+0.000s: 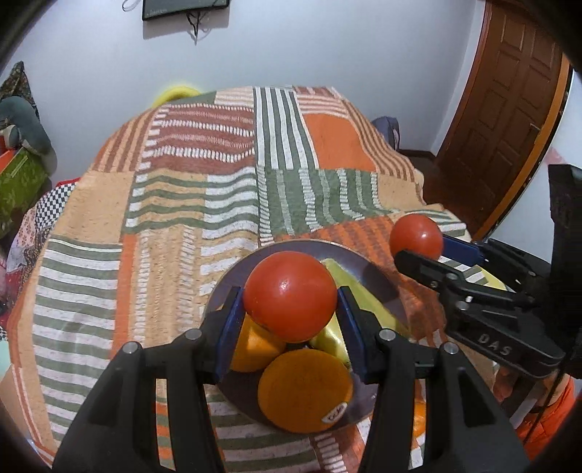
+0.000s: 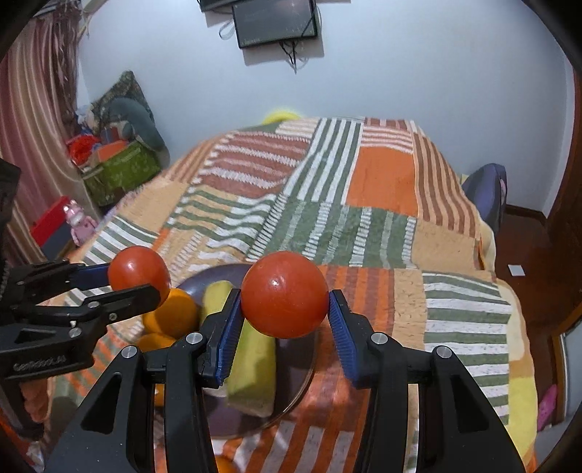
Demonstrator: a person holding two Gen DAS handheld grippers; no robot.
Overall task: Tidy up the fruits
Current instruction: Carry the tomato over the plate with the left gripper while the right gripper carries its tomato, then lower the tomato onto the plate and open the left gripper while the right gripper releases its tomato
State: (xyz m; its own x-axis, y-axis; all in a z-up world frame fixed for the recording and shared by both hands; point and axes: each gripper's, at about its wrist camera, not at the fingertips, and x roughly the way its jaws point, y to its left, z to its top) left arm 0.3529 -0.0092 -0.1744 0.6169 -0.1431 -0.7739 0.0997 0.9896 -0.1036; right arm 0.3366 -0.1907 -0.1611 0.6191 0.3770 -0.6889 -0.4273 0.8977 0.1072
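My left gripper (image 1: pixel 290 296) is shut on a red tomato (image 1: pixel 290 295) and holds it above a dark round plate (image 1: pixel 358 267). On the plate lie two oranges (image 1: pixel 305 391) and a yellow-green fruit (image 1: pixel 367 296). My right gripper (image 2: pixel 285 300) is shut on a second red tomato (image 2: pixel 284 294) above the plate's (image 2: pixel 303 364) right part. The right gripper shows in the left wrist view (image 1: pixel 418 251) with its tomato (image 1: pixel 416 235). The left gripper shows in the right wrist view (image 2: pixel 138 280) with its tomato (image 2: pixel 138 271). The oranges (image 2: pixel 174 313) and the yellow-green fruit (image 2: pixel 254 371) lie below.
The plate rests on a bed with a striped orange, green and cream blanket (image 1: pixel 225 174). A wooden door (image 1: pixel 509 109) stands at the right. Boxes and toys (image 2: pixel 116 163) are piled left of the bed. A screen (image 2: pixel 276 22) hangs on the wall.
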